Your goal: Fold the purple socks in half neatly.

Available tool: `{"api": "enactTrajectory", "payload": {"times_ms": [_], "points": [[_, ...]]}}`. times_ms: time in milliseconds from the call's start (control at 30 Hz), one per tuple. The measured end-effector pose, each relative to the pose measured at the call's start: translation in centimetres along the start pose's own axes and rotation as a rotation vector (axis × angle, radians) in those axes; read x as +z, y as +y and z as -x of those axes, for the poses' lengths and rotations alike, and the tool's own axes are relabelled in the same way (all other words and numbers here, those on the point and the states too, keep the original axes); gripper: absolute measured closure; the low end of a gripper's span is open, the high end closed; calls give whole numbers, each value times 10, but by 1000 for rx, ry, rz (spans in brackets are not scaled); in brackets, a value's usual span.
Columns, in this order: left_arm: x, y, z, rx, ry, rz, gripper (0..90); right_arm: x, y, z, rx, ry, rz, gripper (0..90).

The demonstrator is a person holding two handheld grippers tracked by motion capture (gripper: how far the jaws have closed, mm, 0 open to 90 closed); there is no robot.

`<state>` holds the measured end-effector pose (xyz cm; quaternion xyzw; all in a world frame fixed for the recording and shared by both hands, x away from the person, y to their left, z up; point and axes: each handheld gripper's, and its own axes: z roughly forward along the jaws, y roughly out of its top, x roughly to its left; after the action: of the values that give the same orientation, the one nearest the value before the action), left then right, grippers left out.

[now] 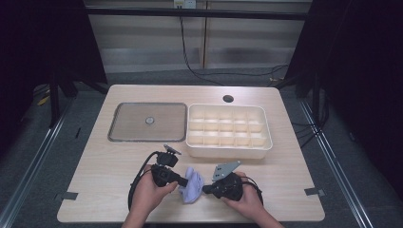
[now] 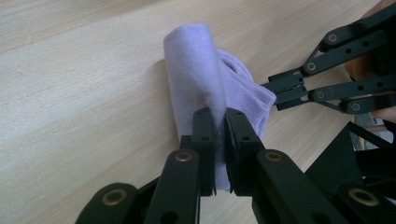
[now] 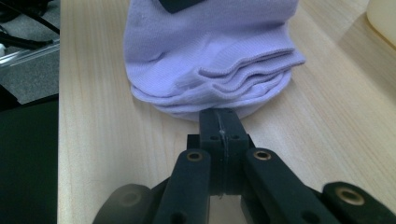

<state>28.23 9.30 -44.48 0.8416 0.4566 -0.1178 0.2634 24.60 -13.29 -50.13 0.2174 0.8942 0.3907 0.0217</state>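
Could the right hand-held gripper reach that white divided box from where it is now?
Probably yes: the white divided box sits just beyond the right hand-held gripper with bare table between, though it is shut on the lilac cloth.

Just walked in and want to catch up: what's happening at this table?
A person is working a folded lilac sock with two handheld grippers near the table's front edge. The left gripper is clamped on one fold of it, and the right gripper pinches its edge from the other side. Behind it sit a cream divided tray, its compartments bare, and a flat lid.
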Motion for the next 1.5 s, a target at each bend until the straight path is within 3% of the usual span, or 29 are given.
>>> {"api": "enactTrajectory", "payload": {"times_ms": [33, 67, 100, 233, 700, 1100, 1500], "points": [[-1, 0, -1, 24, 2, -15, 834, 0, 0, 0, 1, 0, 0, 900], [1, 0, 1, 4, -1, 0, 834, 0, 0, 0, 0, -1, 1, 900], [0, 1, 1, 23, 0, -12, 834, 0, 0, 0, 1, 0, 0, 900], [1, 1, 3, 9, 0, -3, 834, 0, 0, 0, 2, 1, 1, 900], [5, 4, 11, 44, -4, -28, 834, 1, 1, 0, 2, -2, 0, 900], [12, 5, 17, 39, -8, -28, 834, 3, 2, -2, -5, -4, 4, 900], [12, 6, 21, 64, -12, -36, 834, 3, 2, -3, -1, -2, 8, 900]]}}
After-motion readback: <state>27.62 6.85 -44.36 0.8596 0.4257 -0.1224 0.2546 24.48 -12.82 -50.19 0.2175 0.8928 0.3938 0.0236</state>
